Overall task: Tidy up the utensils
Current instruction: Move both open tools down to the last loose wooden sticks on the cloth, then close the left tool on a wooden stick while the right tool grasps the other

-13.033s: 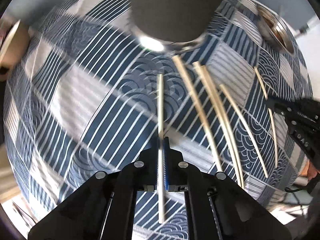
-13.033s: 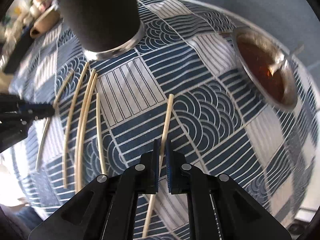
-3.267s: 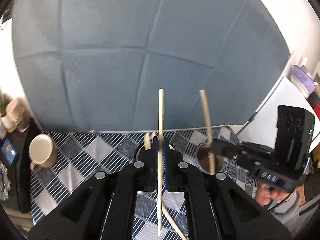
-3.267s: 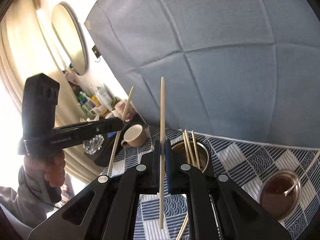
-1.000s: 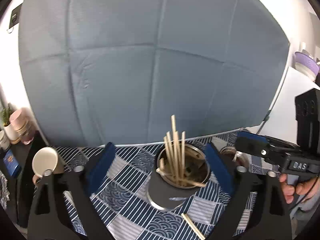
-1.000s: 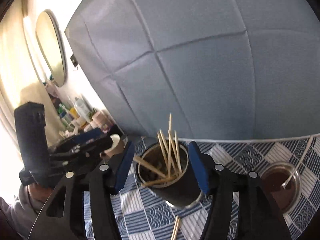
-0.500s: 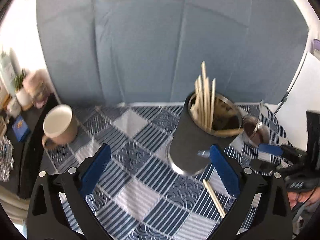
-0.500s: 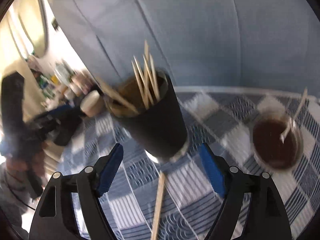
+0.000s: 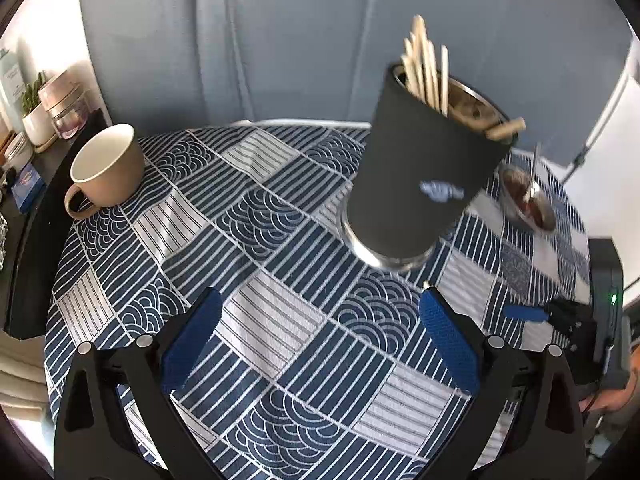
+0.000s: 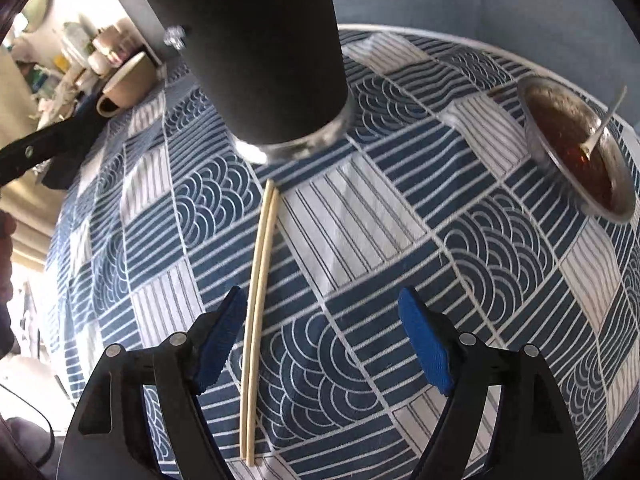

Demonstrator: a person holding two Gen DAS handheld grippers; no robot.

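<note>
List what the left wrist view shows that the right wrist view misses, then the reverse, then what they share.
Left wrist only: chopsticks standing in the tumbler, the tumbler's open rim, the left gripper open and empty.

Right wrist only: two chopsticks lying side by side on the tablecloth, the right gripper open over them, not touching.

Both: black tumbler, beige mug, metal bowl of dark sauce with a spoon, patterned blue tablecloth.

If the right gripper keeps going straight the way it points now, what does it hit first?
Most likely the patterned tablecloth. The right gripper, jaws open and empty, aims down at bare cloth; the two chopsticks lie just inside its left finger, so that finger might clip them. Depth is unclear.
</note>
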